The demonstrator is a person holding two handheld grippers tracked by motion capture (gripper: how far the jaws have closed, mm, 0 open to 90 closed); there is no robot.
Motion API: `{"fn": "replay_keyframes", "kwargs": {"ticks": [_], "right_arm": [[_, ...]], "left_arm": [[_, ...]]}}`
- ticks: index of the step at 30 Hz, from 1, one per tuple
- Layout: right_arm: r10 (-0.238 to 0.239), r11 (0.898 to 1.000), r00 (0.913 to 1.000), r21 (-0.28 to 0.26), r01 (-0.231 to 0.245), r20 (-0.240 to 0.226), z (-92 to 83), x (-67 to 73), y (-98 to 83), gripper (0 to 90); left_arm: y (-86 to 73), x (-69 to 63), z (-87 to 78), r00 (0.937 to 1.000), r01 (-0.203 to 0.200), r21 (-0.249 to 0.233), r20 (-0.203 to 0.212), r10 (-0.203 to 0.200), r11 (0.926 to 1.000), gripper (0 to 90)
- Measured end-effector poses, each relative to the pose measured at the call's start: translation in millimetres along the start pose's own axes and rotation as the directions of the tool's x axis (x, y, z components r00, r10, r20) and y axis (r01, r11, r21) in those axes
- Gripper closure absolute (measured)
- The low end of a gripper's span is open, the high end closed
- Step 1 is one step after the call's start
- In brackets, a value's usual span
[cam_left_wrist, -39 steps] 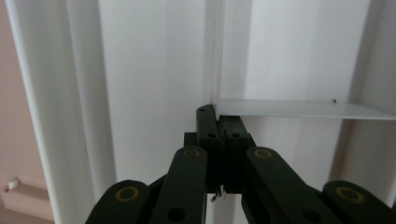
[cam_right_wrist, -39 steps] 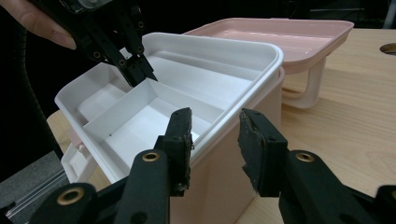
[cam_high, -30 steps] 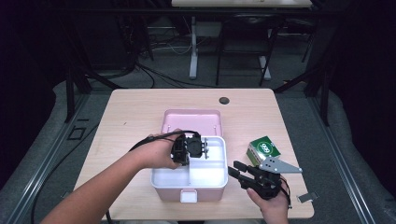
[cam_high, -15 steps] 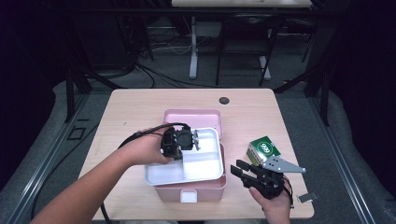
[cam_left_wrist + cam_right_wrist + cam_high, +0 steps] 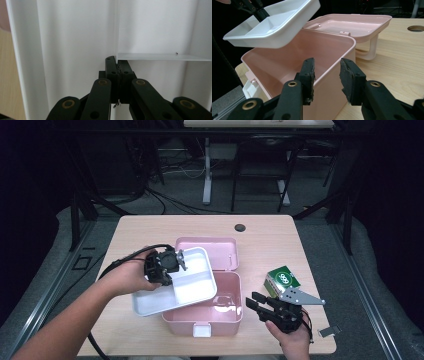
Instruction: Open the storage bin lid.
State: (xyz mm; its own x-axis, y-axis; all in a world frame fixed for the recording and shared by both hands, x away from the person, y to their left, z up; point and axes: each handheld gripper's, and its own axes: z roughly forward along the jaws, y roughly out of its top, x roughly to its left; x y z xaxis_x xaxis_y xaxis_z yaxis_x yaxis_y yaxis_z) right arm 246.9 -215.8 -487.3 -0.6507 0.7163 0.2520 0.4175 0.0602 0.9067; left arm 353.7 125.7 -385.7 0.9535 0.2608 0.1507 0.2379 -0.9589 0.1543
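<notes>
My left gripper point(image 5: 181, 262) is shut on the divider of a white compartment tray point(image 5: 190, 285), held tilted above the left part of an open pink box point(image 5: 225, 312). In the left gripper view the jaws point(image 5: 117, 67) pinch the thin white divider, with the tray's floor point(image 5: 75, 37) behind. The tray point(image 5: 274, 22) hangs over the box's empty inside point(image 5: 287, 62). My right gripper point(image 5: 254, 301) stands open at the box's right wall, its jaws point(image 5: 327, 75) apart just before the rim, pressing on nothing.
The box's pink lid point(image 5: 207, 247) lies open behind it on the wooden table. A green and white carton point(image 5: 281, 279) sits right of the box, beside my right hand. There is a round hole point(image 5: 240, 227) at the table's far edge and a small metal clip point(image 5: 327, 331) near the front right corner.
The left gripper has lifted the white tray out of the pink box, up and to the left, and it now tilts. The right gripper has stayed put.
</notes>
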Motion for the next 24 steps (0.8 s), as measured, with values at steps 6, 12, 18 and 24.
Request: {"fn": "replay_keyframes", "kwargs": {"ticks": [6, 12, 18, 24], "right_arm": [[0.004, 1.0, 1.0, 0.004, -0.004, -0.001, 0.4, 0.4, -0.4, 63.9], [0.001, 1.0, 1.0, 0.005, -0.001, -0.006, 1.6, 1.1, -0.8, 63.9], [-0.002, 1.0, 1.0, 0.007, 0.002, -0.008, 2.5, 2.0, -0.9, 63.9], [-0.002, 1.0, 1.0, 0.005, 0.002, -0.007, 2.1, 2.0, -0.7, 63.9]], "left_arm": [[-23.9, 10.4, -4.5, 0.9968, 0.08, 0.003, -0.002, -0.08, 0.9968, 89.4], [-47.4, 20.1, -8.8, 0.9896, 0.144, 0.004, -0.002, -0.144, 0.9895, 89.4], [-69.4, 30.3, -12.6, 0.9777, 0.21, 0.003, -0.006, -0.21, 0.9777, 89.4], [-89.7, 39.5, -13.6, 0.9617, 0.274, 0.013, -0.013, -0.274, 0.9617, 89.4]]}}
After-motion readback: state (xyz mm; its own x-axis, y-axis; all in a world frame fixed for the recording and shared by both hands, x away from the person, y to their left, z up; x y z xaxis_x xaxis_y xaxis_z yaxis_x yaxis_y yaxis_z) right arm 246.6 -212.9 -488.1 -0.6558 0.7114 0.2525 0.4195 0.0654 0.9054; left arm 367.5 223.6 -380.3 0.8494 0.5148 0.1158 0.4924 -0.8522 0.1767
